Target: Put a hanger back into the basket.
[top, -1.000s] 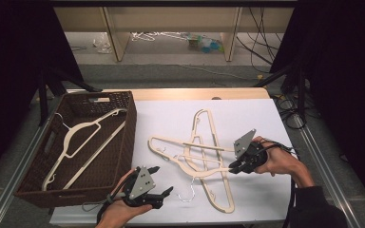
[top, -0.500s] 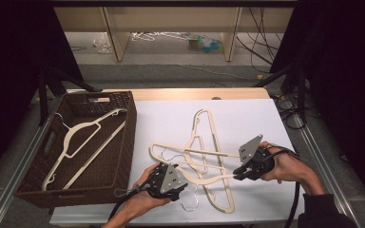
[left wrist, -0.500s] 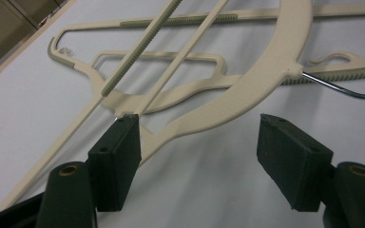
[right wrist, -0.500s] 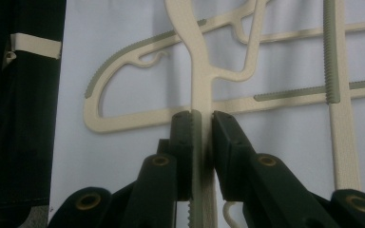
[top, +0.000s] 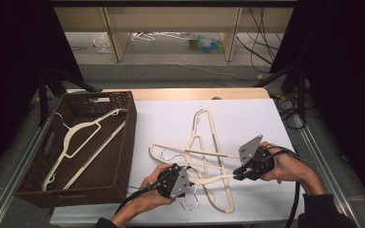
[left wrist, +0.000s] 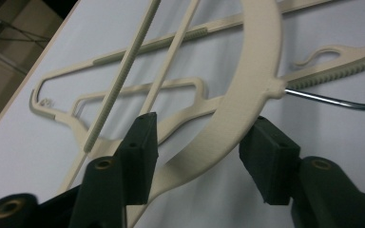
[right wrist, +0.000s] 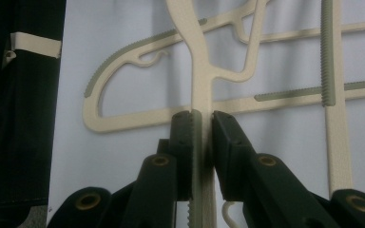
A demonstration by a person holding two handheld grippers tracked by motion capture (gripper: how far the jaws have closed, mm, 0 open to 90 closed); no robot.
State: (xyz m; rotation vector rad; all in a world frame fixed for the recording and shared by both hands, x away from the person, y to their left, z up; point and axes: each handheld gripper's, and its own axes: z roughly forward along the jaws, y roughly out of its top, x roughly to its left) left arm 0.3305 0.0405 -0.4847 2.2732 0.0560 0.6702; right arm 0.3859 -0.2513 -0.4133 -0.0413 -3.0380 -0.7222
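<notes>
your left gripper (left wrist: pixel 197 142) is closing its fingers around the hanger (left wrist: pixel 247 95) on the white surface (top: pixel 247 118), not yet touching; your right gripper (right wrist: pixel 202 137) is clamping its arm, so lifting looks near.

Table (top: pixel 171 118) had a white top over a light wood edge at the far side, metal rails running along both flanks. Black curtains (top: pixel 14 85) hung left and right, closing the space in. Floor (top: pixel 171 73) beyond the table was grey. At the back stood a pale wood shelf unit (top: pixel 116 28), with loose clutter (top: pixel 204 43) and white wire bits on the ground under it. Black cables (top: pixel 266 42) trailed down on the right, with dark stand legs (top: pixel 57 85) at both far corners. Light fell evenly on the tabletop; the sides stayed dark.
</notes>
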